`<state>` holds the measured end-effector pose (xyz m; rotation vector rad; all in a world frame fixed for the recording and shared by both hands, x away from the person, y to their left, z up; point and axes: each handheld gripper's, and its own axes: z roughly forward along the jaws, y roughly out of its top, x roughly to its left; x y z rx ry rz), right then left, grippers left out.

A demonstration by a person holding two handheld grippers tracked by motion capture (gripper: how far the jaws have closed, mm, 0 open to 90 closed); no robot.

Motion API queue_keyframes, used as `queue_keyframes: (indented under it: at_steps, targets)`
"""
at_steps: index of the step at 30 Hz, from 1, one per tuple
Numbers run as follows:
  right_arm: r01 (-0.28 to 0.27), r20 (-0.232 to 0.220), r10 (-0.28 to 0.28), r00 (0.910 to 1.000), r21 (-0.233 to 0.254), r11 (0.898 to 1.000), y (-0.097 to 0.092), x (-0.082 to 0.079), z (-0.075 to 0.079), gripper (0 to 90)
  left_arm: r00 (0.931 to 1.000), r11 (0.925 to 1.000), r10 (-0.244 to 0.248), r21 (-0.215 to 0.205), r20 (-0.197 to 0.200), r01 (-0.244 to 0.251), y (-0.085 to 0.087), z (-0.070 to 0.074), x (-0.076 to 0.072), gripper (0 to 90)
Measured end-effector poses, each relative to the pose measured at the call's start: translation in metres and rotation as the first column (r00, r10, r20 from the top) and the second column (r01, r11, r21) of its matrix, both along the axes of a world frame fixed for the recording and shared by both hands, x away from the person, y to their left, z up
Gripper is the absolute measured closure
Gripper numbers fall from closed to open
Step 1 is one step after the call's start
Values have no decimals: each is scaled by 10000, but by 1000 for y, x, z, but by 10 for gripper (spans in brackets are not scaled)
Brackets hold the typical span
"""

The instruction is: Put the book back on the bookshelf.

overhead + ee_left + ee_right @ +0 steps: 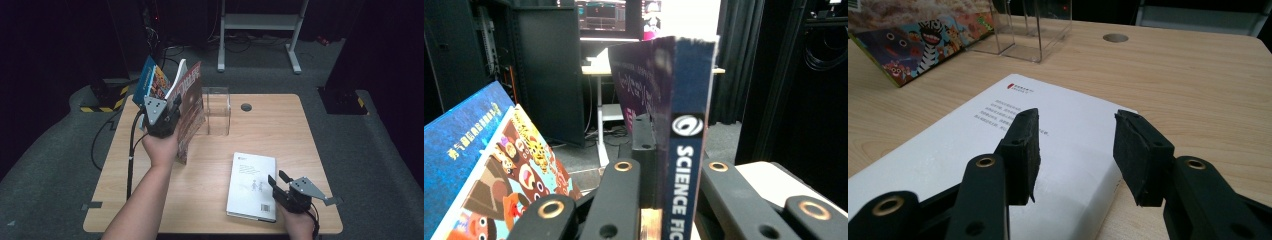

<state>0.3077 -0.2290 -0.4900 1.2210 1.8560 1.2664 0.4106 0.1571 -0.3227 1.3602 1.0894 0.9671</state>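
The left gripper (161, 117) has its jaws clamped on the spine of a science fiction book (686, 150), held upright just left of the clear acrylic stand (216, 111), with a colourful picture book (152, 80) behind. Nearer the person, right of that stand, the right gripper (280, 181) hovers with jaws partly open over a white book (250, 185) flat on the counter (280, 125).

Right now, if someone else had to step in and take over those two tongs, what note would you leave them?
Left tongs: shut on the red book, held upright off the table, beside the picture books.
Right tongs: open, empty, hovering over the white book, which lies flat near the front edge.
Clear stand: holds nothing.
Done: red book lifted.
Left, probably: place the red book, then pick up the white one.
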Motion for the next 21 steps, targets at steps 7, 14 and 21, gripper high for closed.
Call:
queue_keyframes:
  at_steps: [7, 14, 21]
  targets:
    - [-23, 17, 23, 10000, -12, 10000, 0, 1, 0, 534, 9998, 9996, 207, 167, -31, -206, -1, 2, 7, 839]
    - [-178, 103, 179, 9998, -94, 9998, 4, 1, 0, 538, 9992, 9991, 384, 169, -118, -382, 0, 2, 11, 840]
    - [-155, 183, 155, 9997, -2, 9999, 1, 0, 0, 539, 9983, 9983, 566, 150, -153, -564, 0, 0, 21, 840]
